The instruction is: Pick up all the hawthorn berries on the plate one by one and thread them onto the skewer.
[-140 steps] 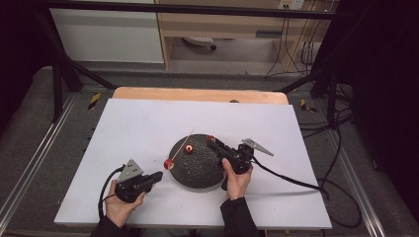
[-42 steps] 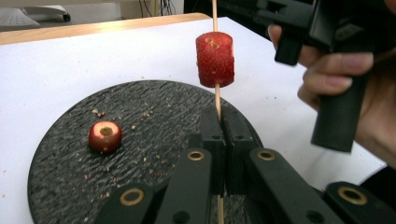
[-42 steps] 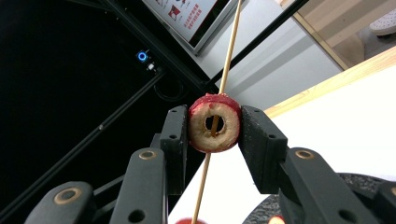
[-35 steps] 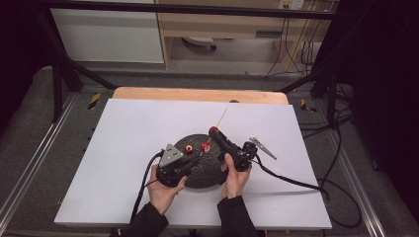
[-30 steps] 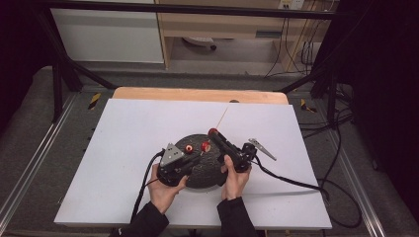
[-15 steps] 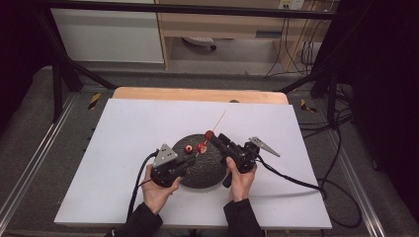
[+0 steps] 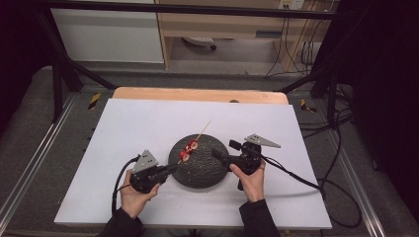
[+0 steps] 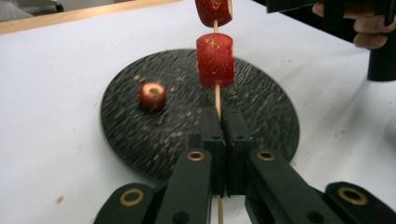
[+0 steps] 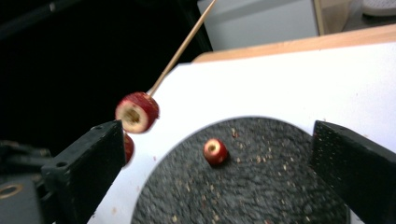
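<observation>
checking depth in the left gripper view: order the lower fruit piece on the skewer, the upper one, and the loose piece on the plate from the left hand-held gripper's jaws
1. Lower skewered piece, just above the jaws.
2. Loose piece, left on the dark plate; close to call with the first.
3. Upper skewered piece, at the top edge.

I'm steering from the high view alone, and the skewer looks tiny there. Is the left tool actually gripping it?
Observer: Yes. In the left gripper view the left tool is shut on the skewer, with its jaws pressed together around the stick.
Operator: How many pieces are threaded on it?
Observer: Two red ones. The lower piece and the upper piece sit on the stick with a small gap between them.
Operator: Is anything left on the plate?
Observer: One loose piece lies on the dark plate, ahead of the right tool, whose jaws stand wide open.
</observation>
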The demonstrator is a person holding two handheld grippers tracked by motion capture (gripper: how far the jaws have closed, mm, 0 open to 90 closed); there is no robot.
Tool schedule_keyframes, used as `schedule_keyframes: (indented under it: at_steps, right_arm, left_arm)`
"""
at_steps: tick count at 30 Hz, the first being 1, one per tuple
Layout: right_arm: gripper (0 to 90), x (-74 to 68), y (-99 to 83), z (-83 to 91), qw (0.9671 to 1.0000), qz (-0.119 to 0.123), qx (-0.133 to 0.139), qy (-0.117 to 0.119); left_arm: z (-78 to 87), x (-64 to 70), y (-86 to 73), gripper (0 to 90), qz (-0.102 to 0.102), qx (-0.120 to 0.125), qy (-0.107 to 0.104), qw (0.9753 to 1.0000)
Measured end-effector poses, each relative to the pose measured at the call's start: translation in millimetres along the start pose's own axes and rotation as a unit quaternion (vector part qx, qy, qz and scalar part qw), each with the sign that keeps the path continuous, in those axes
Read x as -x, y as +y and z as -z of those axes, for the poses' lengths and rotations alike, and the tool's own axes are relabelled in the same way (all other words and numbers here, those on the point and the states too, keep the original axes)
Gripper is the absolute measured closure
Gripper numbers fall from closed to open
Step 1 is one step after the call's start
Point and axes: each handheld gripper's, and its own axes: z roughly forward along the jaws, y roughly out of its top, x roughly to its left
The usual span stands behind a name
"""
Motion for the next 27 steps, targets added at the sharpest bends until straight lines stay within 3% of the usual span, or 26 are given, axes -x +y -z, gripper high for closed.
schedule_keyframes:
  at_steps: [2, 8, 15, 20, 27]
  right_arm:
    - [3.5, 0.3, 0.0, 0.2, 1.0, 0.005, -0.006, -0.002]
    - [1.1, 2.6, -3.0, 1.2, 0.9973, 0.044, -0.057, -0.015]
    - [0.5, 3.9, -7.3, 1.1, 0.9914, 0.073, -0.105, -0.025]
    - [0.5, 3.8, -9.9, -0.1, 0.9878, 0.088, -0.128, -0.016]
    - [1.6, 0.9, -9.5, -5.1, 0.9797, 0.116, -0.162, -0.019]
  left_arm:
    - [6.2, -5.2, -4.9, 88.7, 0.0, -0.004, 0.001, 1.0]
    - [25.4, -19.6, -19.0, 88.7, -0.001, -0.014, 0.006, 0.9999]
    - [40.4, -32.9, -34.9, 88.7, 0.005, -0.021, 0.011, 0.9997]
    - [49.2, -41.4, -47.7, 88.6, 0.011, -0.025, 0.015, 0.9995]
    - [56.4, -47.5, -58.2, 88.6, 0.016, -0.034, 0.02, 0.9991]
